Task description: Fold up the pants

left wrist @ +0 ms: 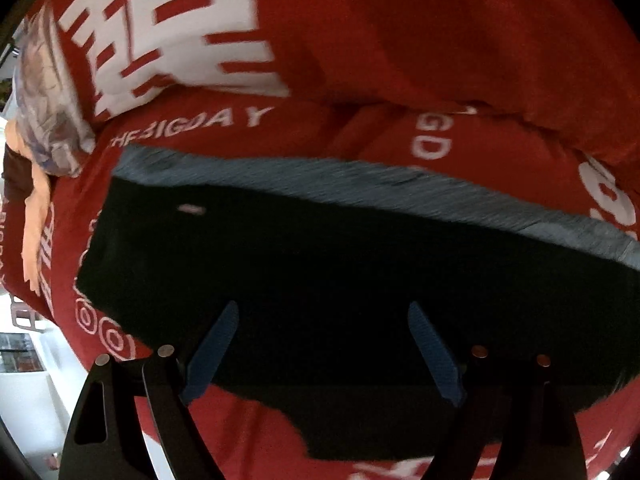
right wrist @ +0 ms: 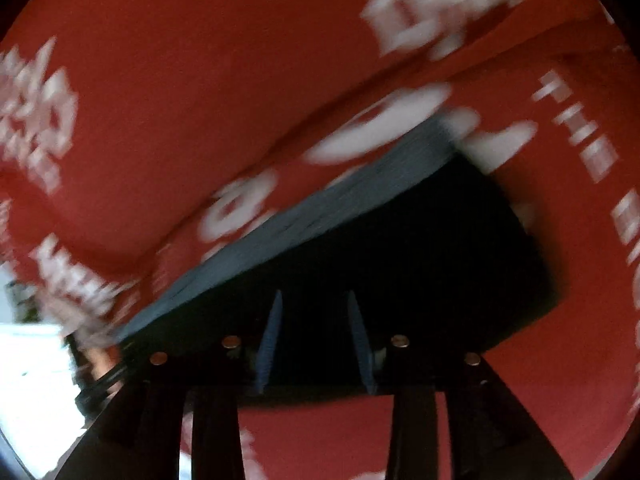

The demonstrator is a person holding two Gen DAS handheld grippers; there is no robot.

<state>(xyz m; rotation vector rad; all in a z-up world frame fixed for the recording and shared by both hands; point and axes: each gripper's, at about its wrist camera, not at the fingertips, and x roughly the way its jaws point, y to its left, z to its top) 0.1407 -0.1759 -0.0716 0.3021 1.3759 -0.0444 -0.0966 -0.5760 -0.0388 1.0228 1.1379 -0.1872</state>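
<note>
Both claws, left [left wrist: 322, 348] and right [right wrist: 316, 340], hang open and empty over black pants [left wrist: 320, 264] on the red cover [left wrist: 440, 40].

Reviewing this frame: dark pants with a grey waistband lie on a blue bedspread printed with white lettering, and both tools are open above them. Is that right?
Not quite: the bedspread is red, not blue, as the left wrist view shows plainly. The rest holds: dark pants with a grey waistband lie on it, and the left tool and right tool are both open above them.
</note>
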